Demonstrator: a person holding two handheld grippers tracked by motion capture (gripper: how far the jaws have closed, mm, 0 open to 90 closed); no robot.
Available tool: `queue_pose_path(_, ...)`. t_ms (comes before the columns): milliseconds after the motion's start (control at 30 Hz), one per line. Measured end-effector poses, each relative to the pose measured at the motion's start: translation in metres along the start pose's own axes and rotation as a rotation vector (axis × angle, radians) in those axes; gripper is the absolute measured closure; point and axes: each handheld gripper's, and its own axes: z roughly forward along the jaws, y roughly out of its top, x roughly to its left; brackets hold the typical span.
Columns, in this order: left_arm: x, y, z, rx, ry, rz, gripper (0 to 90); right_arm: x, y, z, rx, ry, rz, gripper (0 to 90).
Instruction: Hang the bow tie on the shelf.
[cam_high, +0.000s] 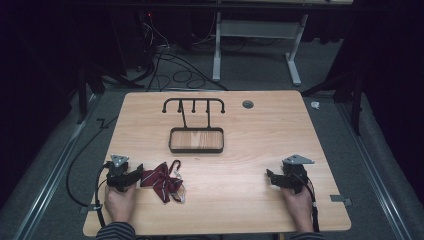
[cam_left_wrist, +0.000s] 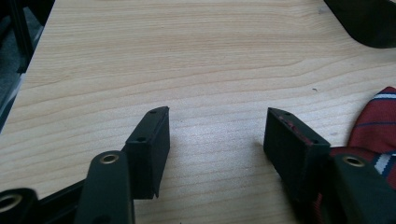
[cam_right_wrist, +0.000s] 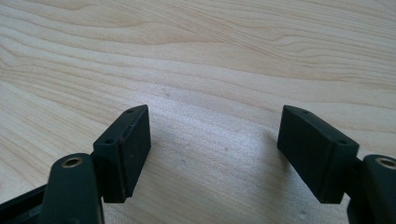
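A dark red striped necktie (cam_high: 161, 181) lies crumpled near the table's front left, with a thin black hook (cam_high: 175, 165) curling from its top. My left gripper (cam_high: 139, 174) rests just left of it, pointing at it, open with bare wood between the jaws. In the left gripper view the left gripper (cam_left_wrist: 217, 114) is wide open, and the necktie (cam_left_wrist: 378, 126) lies beside and under the right jaw, not between the pads. My right gripper (cam_high: 271, 178) sits at the front right, far from the tie. The right gripper (cam_right_wrist: 215, 109) is open over bare wood.
A black wire stand (cam_high: 193, 102) with several hooks rises from an oval tray base (cam_high: 196, 148) at the table's (cam_high: 260, 130) middle back. A round grommet (cam_high: 248, 104) sits behind it. A dark shape (cam_left_wrist: 369, 23) shows at the upper right of the left gripper view.
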Motion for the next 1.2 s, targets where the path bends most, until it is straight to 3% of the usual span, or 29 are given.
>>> queue_pose_path(800, -0.0006, 0.0006, 0.0008, 0.002, 0.001, -0.001, 39.0, -0.0001, 0.0000, 0.0000, 0.000, 0.001, 0.001, 26.9)
queue_pose_path(900, -0.0009, -0.0002, -0.0003, 0.001, 0.020, -0.015, 39.4, -0.0002, 0.0000, 0.0000, 0.000, 0.001, -0.001, 26.8)
queue_pose_path(1200, 0.0018, -0.0011, -0.0030, -0.008, 0.013, -0.033, 44.4, -0.0003, 0.0000, -0.0001, 0.000, 0.002, 0.000, 26.8)
